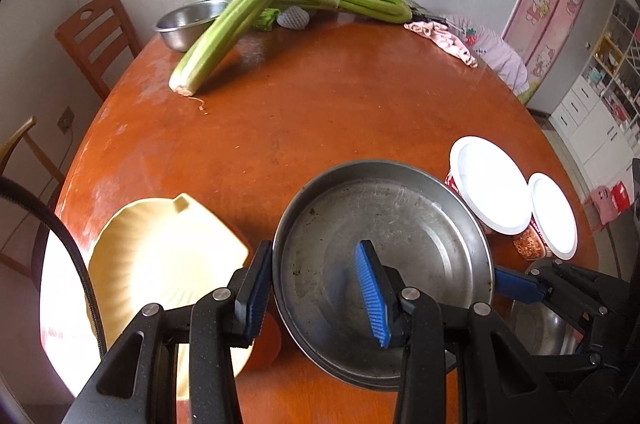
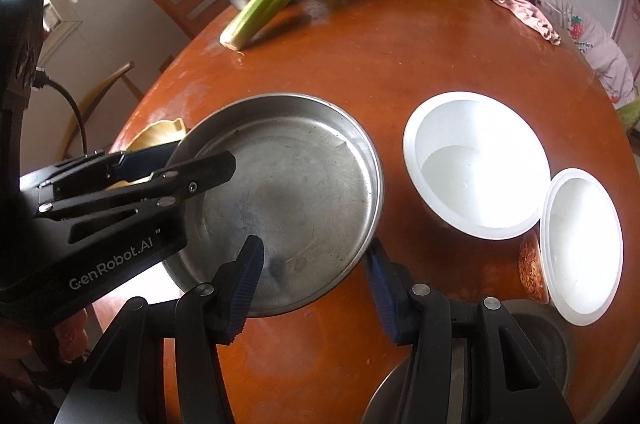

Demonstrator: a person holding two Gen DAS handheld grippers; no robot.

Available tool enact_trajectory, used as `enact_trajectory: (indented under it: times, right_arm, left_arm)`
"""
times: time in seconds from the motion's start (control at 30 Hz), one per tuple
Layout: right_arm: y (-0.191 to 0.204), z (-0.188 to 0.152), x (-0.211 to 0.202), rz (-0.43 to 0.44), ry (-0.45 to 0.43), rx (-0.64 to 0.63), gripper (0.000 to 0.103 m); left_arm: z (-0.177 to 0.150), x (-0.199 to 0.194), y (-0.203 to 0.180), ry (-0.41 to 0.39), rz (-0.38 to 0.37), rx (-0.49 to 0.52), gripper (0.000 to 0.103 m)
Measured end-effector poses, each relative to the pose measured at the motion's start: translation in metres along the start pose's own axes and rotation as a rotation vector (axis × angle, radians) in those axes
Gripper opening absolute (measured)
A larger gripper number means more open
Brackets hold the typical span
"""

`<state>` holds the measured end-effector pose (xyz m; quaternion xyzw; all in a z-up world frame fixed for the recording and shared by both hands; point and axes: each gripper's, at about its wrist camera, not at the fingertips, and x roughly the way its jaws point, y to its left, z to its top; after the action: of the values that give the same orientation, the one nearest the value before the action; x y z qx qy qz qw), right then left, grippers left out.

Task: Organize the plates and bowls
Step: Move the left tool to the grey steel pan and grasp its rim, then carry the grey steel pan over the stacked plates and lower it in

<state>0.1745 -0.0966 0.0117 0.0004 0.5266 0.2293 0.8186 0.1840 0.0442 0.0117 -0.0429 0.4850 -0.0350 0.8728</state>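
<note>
Tabletop [image 1: 320,112] round, worn orange; celery [image 1: 224,36] far. My left gripper [image 1: 316,298] straddles steel pan [image 1: 384,224] rim, right gripper [image 2: 316,298] wide.

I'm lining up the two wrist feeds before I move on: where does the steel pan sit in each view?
Left wrist: steel pan is low and centre-right, its rim between the left claw's fingers.
Right wrist: steel pan sits centre-left, its near rim between the right claw's fingers.
Shared landmark: the big white bowl just right of the pan.
</note>
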Motion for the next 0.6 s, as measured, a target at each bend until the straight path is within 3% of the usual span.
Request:
enact_trajectory:
  times: [0.6]
  right_arm:
    - [0.046, -0.003, -0.025, 0.011, -0.06, -0.099, 0.054]
  left_arm:
    - [-0.026, -0.053, 0.039, -0.113, -0.009, -0.097, 0.042]
